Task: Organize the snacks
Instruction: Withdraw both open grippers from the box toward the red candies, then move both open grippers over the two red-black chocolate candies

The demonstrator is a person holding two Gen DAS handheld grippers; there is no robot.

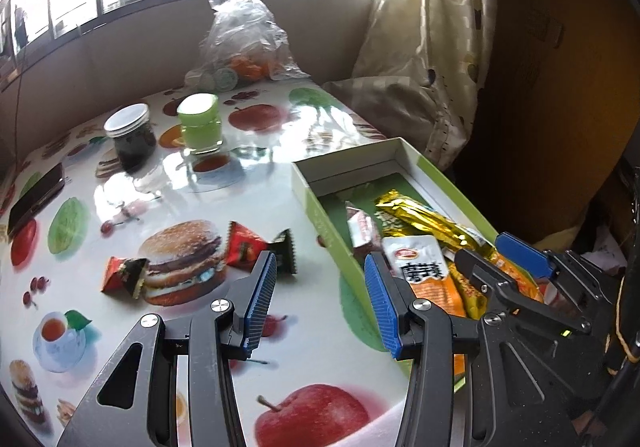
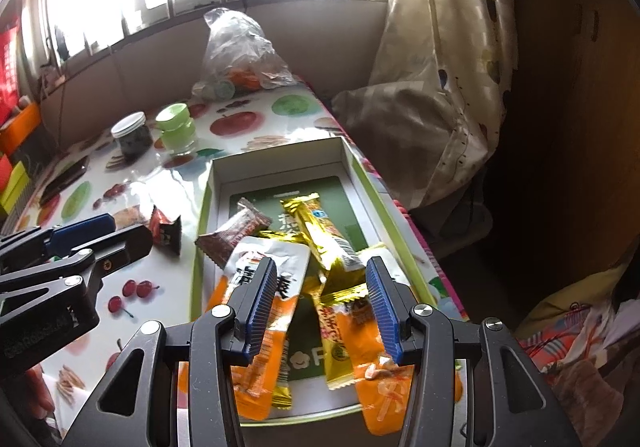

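Fruit-print table [image 1: 120, 183]: left gripper [image 1: 324, 303] and right gripper [image 2: 322, 303] both part-open, empty, near the snack box [image 2: 280, 161].

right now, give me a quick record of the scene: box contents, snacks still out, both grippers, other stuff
box: shallow green-edged cardboard box holding gold foil bar, brown wrapper, orange-and-white packets
still out: two red-and-black triangular snack packets on the fruit-print tablecloth
left gripper: jaws open, empty, over the tablecloth
right gripper: jaws open, empty, above box
other: white-lidded dark jar, green-lidded jar
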